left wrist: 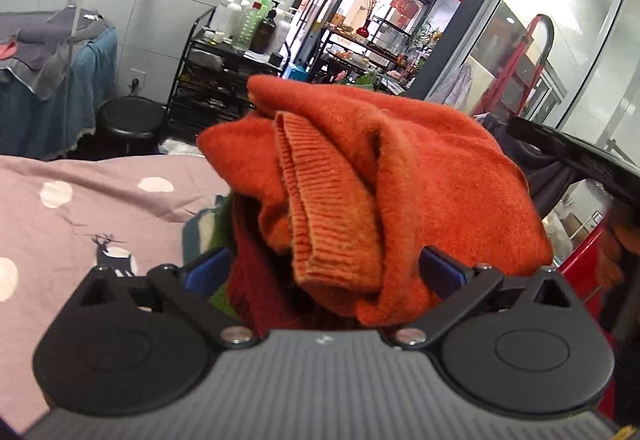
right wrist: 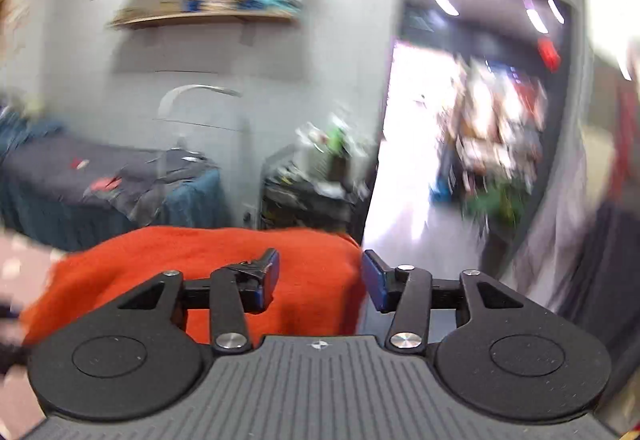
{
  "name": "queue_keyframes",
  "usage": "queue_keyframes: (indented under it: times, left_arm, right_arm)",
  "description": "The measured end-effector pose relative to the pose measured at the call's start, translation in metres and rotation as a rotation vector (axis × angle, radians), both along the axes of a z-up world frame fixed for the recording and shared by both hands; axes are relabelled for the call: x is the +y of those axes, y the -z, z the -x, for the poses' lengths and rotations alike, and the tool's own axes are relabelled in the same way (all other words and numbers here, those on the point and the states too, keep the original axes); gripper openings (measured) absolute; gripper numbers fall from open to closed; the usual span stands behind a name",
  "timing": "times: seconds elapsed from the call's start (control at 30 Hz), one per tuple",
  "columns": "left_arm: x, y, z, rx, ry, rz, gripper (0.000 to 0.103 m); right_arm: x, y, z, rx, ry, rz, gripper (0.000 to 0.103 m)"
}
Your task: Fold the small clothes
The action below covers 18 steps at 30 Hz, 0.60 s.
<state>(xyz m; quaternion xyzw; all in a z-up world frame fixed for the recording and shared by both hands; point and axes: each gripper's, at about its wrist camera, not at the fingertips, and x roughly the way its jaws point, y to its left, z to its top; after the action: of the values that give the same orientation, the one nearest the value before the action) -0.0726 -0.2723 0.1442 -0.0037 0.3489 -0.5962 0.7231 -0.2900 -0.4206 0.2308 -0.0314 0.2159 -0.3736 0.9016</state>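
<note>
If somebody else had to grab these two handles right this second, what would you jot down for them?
Left gripper: fingers spread wide, a bunched orange sweater heaped between them; a real grip cannot be confirmed.
Right gripper: open, gripping nothing; the view is blurred and the sweater lies just beyond its fingers.
The sweater is crumpled above the pink dotted bedsheet, ribbed cuff hanging forward.
Done: no neat fold visible.
Left: lay it flat, fold it.

Both looking forward along their fingers, low and level. Left close on sweater (left wrist: 400, 176); right blurred, just above it. Shared: sweater, doorway (right wrist: 460, 120).
</note>
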Motion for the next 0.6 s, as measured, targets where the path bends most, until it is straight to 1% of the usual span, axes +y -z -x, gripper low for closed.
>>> queue_keyframes:
  times: [0.07, 0.1, 0.13, 0.2, 0.23, 0.27, 0.3, 0.37, 0.4, 0.43, 0.47, 0.53, 0.6]
  left_arm:
    - [0.009, -0.005, 0.004, -0.051, -0.006, 0.005, 0.103]
    - [0.013, -0.008, 0.008, -0.089, -0.011, 0.005, 0.103]
    - [0.019, -0.011, 0.012, -0.132, -0.013, 0.004, 0.103]
    - [0.03, -0.019, 0.022, -0.218, -0.01, -0.007, 0.103]
    - [0.036, -0.024, 0.029, -0.256, -0.003, -0.015, 0.103]
    - [0.04, -0.026, 0.034, -0.297, 0.005, -0.024, 0.103]
    - [0.04, -0.028, 0.038, -0.34, 0.02, -0.039, 0.103]
    - [0.042, -0.036, 0.048, -0.428, 0.046, -0.074, 0.103]
    - [0.043, -0.04, 0.052, -0.463, 0.059, -0.088, 0.103]
    - [0.042, -0.044, 0.056, -0.487, 0.081, -0.106, 0.103]
    - [0.041, -0.049, 0.059, -0.509, 0.096, -0.124, 0.103]
    - [0.039, -0.061, 0.063, -0.556, 0.108, -0.156, 0.103]
    - [0.036, -0.074, 0.064, -0.583, 0.136, -0.176, 0.103]
  right_arm:
    - [0.015, 0.006, -0.005, 0.051, -0.057, -0.009, 0.037]
    - [0.02, 0.01, -0.007, 0.087, -0.053, -0.014, 0.034]
    - [0.023, 0.015, -0.007, 0.11, -0.041, -0.02, 0.034]
    - [0.025, 0.02, -0.001, 0.105, -0.068, -0.044, 0.034]
    - [0.028, 0.018, 0.006, 0.1, -0.092, -0.062, 0.036]
    - [0.034, 0.013, 0.011, 0.098, -0.094, -0.075, 0.042]
    - [0.034, 0.011, 0.013, 0.098, -0.077, -0.082, 0.044]
    - [0.043, 0.0, 0.018, 0.102, -0.053, -0.09, 0.054]
    - [0.044, -0.004, 0.019, 0.103, -0.051, -0.098, 0.056]
    - [0.051, -0.01, 0.022, 0.109, -0.05, -0.103, 0.063]
    - [0.056, -0.014, 0.022, 0.123, -0.05, -0.111, 0.08]
    - [0.056, -0.021, 0.019, 0.153, -0.05, -0.115, 0.103]
    - [0.054, -0.029, 0.012, 0.197, -0.07, -0.114, 0.103]
